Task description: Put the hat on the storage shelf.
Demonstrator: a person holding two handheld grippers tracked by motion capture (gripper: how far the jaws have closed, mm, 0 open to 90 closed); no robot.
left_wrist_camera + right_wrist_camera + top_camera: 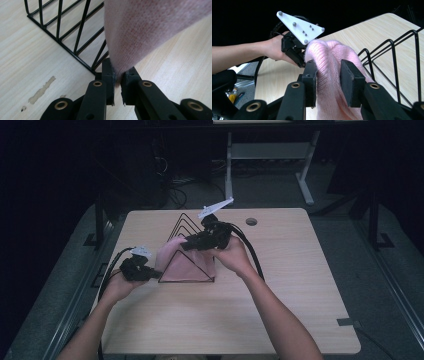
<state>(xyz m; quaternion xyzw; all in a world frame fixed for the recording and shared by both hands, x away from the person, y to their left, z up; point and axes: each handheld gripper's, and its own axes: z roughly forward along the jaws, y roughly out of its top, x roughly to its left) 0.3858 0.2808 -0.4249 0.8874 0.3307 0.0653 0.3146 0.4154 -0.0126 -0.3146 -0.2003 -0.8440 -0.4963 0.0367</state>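
Now, left claw (pixel 117 81) pinching pink knit cloth (pixel 140 32), right claw (pixel 328 75) loosely around it

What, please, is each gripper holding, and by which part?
The left gripper pinches the pink knitted cloth by an edge; the right gripper's jaws straddle its bunched top.

no readable text, labels or numbers anywhere

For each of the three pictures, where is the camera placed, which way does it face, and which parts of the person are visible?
High view: above the person's side, facing forward and down on the table; both forearms and hands show.
Left gripper view: rides the left gripper, looking along its jaws, shut on the pink cloth.
Right gripper view: rides the right gripper, facing the person's other hand.
All three share the cloth and the black wire rack.
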